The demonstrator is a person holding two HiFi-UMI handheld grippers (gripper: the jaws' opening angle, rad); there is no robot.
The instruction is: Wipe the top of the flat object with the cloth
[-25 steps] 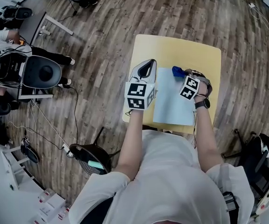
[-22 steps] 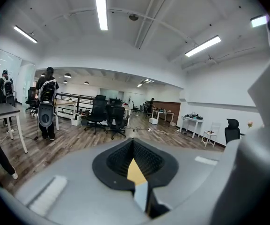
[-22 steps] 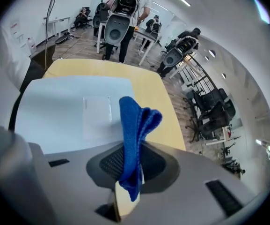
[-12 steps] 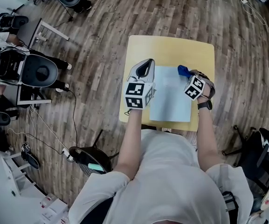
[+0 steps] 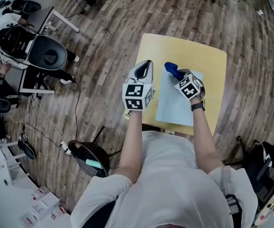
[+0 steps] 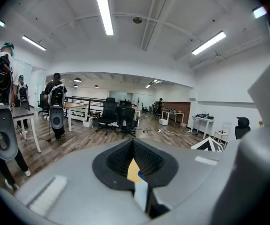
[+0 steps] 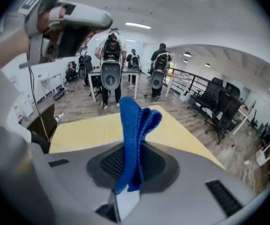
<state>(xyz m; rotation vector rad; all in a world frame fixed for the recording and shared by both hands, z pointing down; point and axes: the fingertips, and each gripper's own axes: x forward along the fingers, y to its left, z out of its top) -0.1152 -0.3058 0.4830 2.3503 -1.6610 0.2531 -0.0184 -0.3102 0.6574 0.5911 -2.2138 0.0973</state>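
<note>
A pale blue flat sheet (image 5: 178, 106) lies on the small yellow table (image 5: 208, 56). My right gripper (image 5: 178, 76) is shut on a blue cloth (image 5: 171, 69) and holds it at the sheet's far left corner. In the right gripper view the cloth (image 7: 134, 121) stands up from between the jaws of the right gripper (image 7: 127, 175), with the yellow tabletop (image 7: 92, 128) behind it. My left gripper (image 5: 144, 69) hovers over the table's left edge beside the sheet, shut and holding nothing. In the left gripper view the left gripper (image 6: 134, 165) shows only a sliver of table between its jaws.
The table stands on a wood plank floor (image 5: 108, 37). A desk (image 5: 42, 20) and people wearing equipment (image 5: 13, 39) are at the upper left. Cables (image 5: 51, 127) trail on the floor at the left, and an office chair base (image 5: 91, 158) sits close behind me.
My right gripper has carried the cloth leftward along the sheet's far edge, closer to the left gripper. The left gripper has stayed at the table's left edge.
</note>
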